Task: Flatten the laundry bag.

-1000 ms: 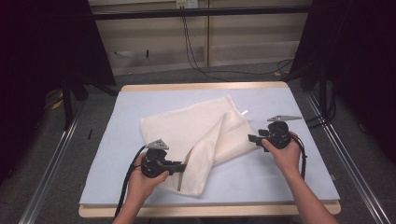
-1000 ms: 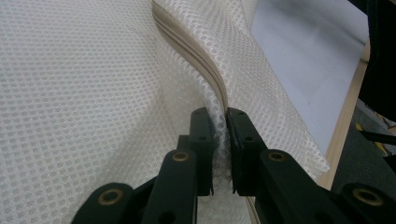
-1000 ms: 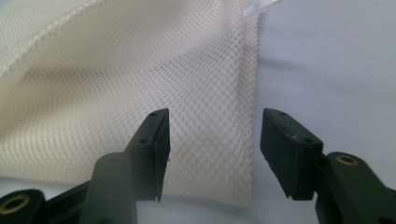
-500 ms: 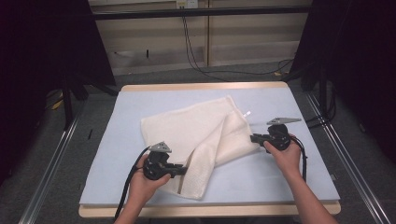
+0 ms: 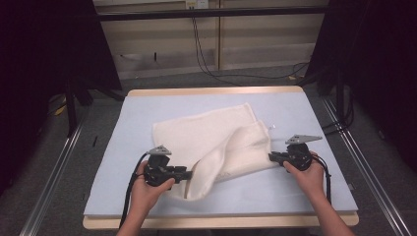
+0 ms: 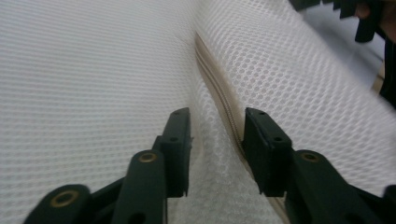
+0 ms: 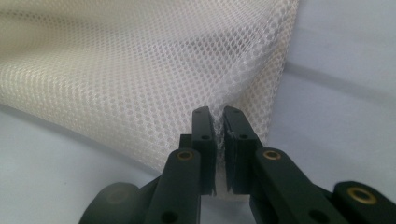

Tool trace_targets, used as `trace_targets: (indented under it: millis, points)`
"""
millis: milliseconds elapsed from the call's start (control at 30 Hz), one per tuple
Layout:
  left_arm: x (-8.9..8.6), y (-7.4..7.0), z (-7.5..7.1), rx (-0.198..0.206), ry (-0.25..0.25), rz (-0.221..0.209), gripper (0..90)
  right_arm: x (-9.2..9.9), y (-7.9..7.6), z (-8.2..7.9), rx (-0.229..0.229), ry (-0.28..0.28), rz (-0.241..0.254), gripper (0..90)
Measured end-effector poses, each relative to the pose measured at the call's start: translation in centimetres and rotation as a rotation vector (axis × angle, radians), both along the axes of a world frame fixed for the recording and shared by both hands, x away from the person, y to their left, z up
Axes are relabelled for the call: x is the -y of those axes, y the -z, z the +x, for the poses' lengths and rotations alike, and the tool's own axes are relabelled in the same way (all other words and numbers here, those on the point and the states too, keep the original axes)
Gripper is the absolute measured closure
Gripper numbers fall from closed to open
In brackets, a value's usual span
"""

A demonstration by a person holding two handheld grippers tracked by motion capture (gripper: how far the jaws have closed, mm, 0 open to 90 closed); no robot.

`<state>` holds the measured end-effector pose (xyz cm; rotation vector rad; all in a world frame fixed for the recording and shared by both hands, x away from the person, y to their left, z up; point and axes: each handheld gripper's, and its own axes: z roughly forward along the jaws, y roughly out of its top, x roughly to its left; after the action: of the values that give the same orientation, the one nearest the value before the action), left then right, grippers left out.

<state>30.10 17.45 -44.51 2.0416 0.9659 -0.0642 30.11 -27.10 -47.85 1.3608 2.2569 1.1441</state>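
A white mesh bag (image 5: 211,135) lies crumpled and partly folded over on the light blue mat (image 5: 314,123). My left gripper (image 5: 188,173) is at the bag's near left fold. In the left gripper view it (image 6: 217,140) stands open, its jaws on either side of a ridge of mesh next to the beige zipper strip (image 6: 219,98). My right gripper (image 5: 271,157) is at the bag's right edge. In the right gripper view it (image 7: 219,126) is shut on a pinch of the mesh (image 7: 140,70), which bunches up above the jaws.
The mat covers a wooden table whose front edge (image 5: 221,222) shows near the person. Bare mat lies to the right (image 7: 341,93) and left of the bag. Metal rails (image 5: 49,187) run along both sides, and cables (image 5: 206,54) lie on the floor behind.
My right gripper has moved a little left and toward the person, drawing the bag's right edge with it. The left gripper has barely moved.
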Motion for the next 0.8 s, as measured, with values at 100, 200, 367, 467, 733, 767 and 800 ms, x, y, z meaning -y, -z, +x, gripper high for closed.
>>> trace_targets:
  millis: [100,200,367,467,733,767,800]
  points:
    - [-1.3,0.0,0.2,0.016,-0.072,0.032,54.7,0.0,0.1,0.1,-0.006,0.002,0.001,84.3]
    - [-2.2,0.1,0.2,0.018,-0.139,0.065,48.9,-0.1,0.1,0.1,-0.009,0.008,0.0,84.1]
    - [-3.4,0.9,0.2,-0.002,-0.217,0.229,42.9,-0.2,0.0,0.0,-0.004,0.017,-0.006,82.6]
    - [-4.0,1.9,0.2,-0.045,-0.22,0.232,45.2,-0.1,0.1,0.0,-0.008,0.017,-0.002,81.7]
    - [-3.4,2.0,0.5,-0.072,-0.218,0.232,79.0,-0.1,0.0,0.1,-0.024,0.037,0.003,82.0]
    - [-3.4,2.0,0.7,-0.075,-0.217,0.226,82.7,-0.2,0.0,0.2,-0.024,0.034,0.001,82.4]
    - [-3.3,1.9,0.9,-0.075,-0.226,0.216,84.5,-0.2,0.0,0.2,-0.023,0.034,-0.003,83.0]
